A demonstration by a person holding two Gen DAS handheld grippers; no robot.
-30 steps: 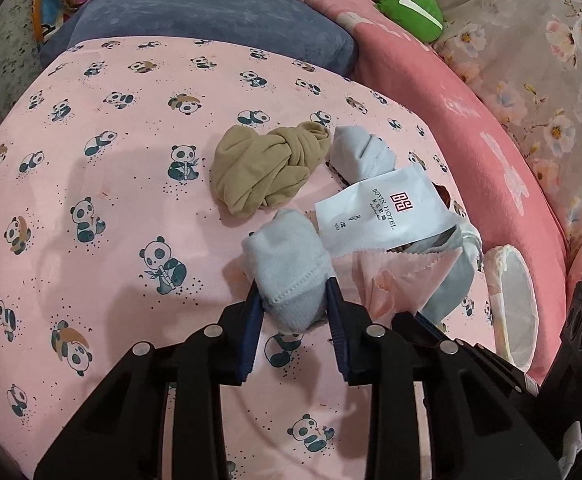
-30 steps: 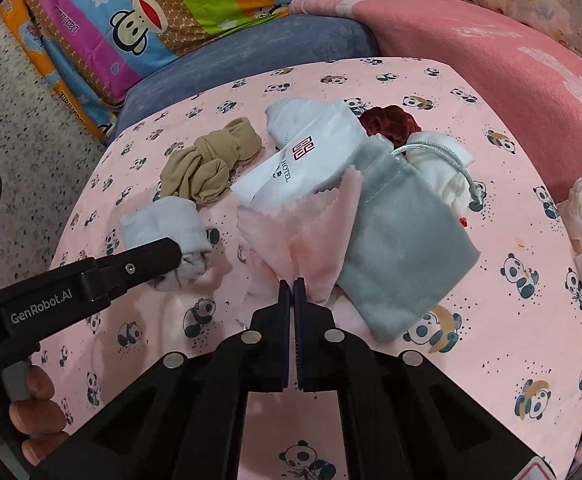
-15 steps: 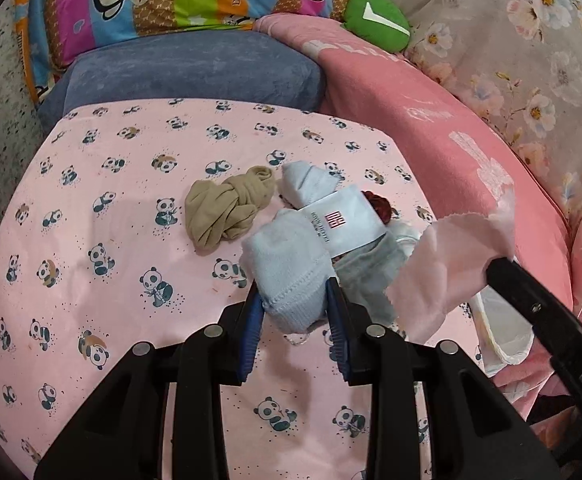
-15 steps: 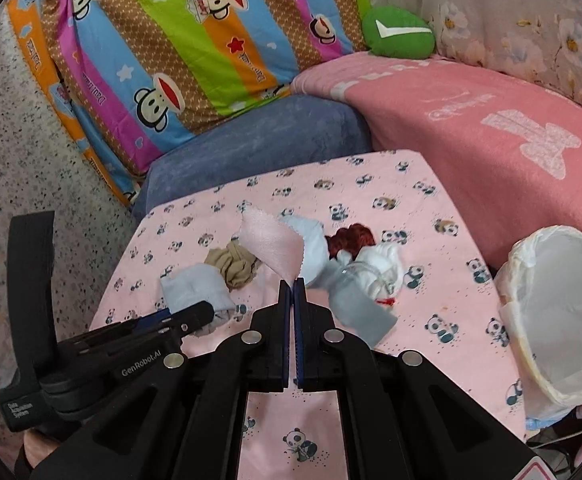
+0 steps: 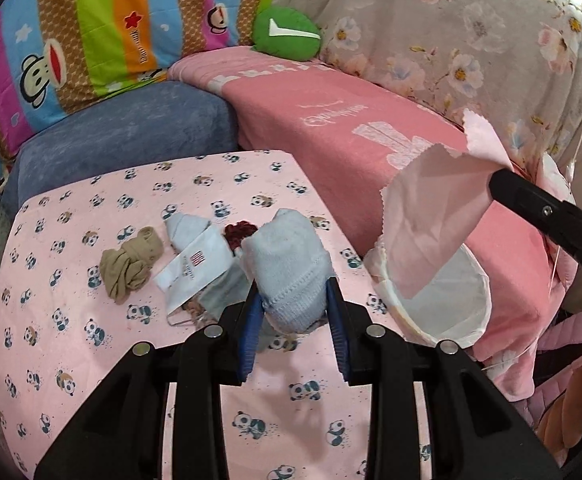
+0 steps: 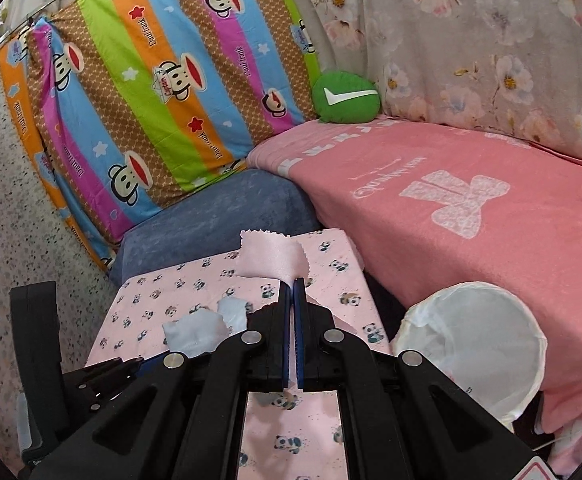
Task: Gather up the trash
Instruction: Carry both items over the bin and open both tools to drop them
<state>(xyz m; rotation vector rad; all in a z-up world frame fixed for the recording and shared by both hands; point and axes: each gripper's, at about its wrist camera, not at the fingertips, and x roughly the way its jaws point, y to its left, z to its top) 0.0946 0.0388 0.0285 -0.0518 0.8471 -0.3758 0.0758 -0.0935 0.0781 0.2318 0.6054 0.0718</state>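
My left gripper is shut on a rolled pale blue sock, held up above the panda-print table. My right gripper is shut on a thin pink cloth; the left wrist view has that pink cloth hanging over the white-lined bin beside the table. The same bin sits low at the right in the right wrist view. Still lying on the table are a tan knotted stocking, a white hotel packet, another pale blue sock, a dark red scrunchie and a grey pouch.
A pink blanket covers the bed to the right of the table. Behind the table lie a blue cushion, a striped monkey-print pillow and a green round cushion. Speckled floor lies to the left.
Both grippers have risen from the table, the left with the blue sock, the right with the pink cloth. The cloth now hangs over the bin, and more of the room shows.
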